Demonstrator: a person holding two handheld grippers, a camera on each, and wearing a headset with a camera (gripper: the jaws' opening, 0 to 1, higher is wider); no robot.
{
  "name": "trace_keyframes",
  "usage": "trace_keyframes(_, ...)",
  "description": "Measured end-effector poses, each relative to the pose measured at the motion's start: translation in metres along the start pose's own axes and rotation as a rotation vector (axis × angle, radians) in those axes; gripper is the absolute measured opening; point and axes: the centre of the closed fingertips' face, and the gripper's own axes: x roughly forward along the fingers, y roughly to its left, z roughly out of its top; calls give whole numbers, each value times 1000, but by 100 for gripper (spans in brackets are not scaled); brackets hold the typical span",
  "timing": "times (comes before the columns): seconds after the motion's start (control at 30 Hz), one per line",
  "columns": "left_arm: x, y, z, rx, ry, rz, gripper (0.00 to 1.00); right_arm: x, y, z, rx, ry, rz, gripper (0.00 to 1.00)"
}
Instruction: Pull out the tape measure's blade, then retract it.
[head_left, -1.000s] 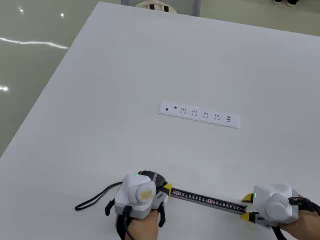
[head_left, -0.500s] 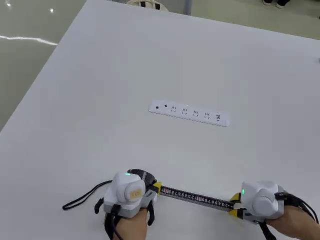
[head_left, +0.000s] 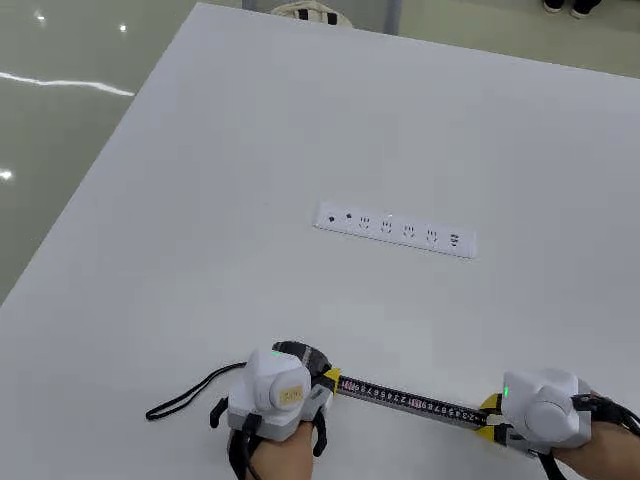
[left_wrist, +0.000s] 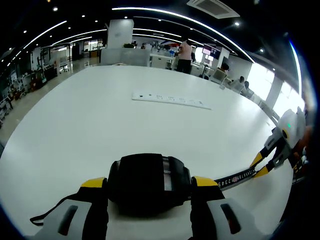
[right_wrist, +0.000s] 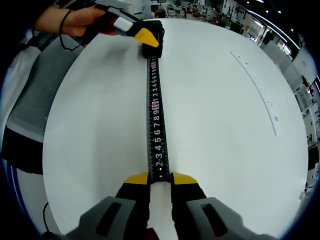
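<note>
Left claw (left_wrist: 150, 181) and right claw (right_wrist: 160, 178) are both clamped, well apart, right aimed at left.

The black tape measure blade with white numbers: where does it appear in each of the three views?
Head view: the black tape measure blade lies near the bottom, right of centre.
Left gripper view: the blade is lower right, running rightward.
Right gripper view: the blade runs up the centre from the jaws.
Shared landmark: the white power strip.
</note>
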Motion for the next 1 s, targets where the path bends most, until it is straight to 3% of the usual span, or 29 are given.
trace_keyframes(0.67, 0, 0, 0, 27, -10, -14, 63, 2, 0, 5, -7, -5, -4, 14)
trace_keyframes(1.0, 0, 0, 0, 33, -11, -17, 63, 7, -1, 14, 0, -8, 27, 14)
